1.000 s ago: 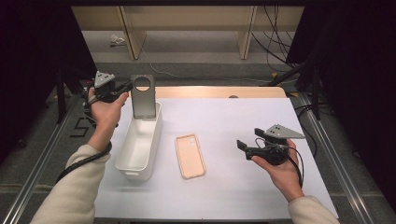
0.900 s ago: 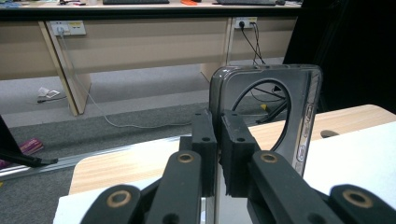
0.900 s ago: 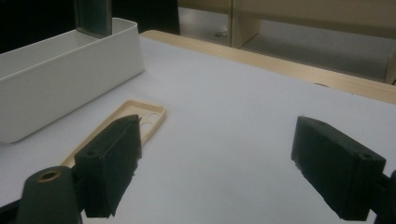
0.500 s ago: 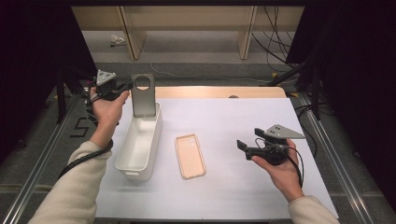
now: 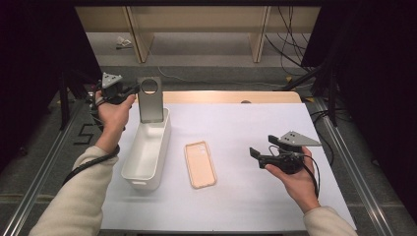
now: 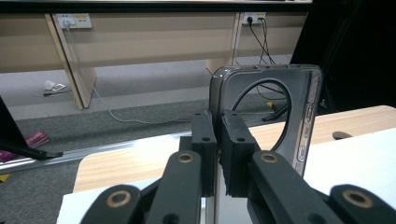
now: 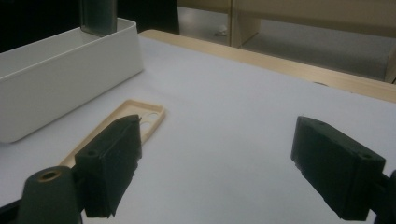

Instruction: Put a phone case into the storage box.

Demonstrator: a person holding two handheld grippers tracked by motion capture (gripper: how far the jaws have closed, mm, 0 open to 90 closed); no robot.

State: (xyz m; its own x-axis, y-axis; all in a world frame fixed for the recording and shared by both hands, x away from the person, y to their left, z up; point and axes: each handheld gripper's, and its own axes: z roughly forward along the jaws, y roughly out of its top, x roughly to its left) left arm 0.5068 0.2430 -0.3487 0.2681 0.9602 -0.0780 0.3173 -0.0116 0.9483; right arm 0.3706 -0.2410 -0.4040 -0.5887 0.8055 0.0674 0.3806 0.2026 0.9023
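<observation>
Left gripper [image 6: 218, 154] jaws clamped on grey phone case [image 6: 299, 116] edge, upright

grey phone case [image 6: 266, 116] — lower end hidden behind jaws.

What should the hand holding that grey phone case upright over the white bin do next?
Probably lower it and let go. The left gripper is shut on the grey phone case, which stands upright at the far end of the white bin, so setting it down inside seems the natural next move.
</observation>
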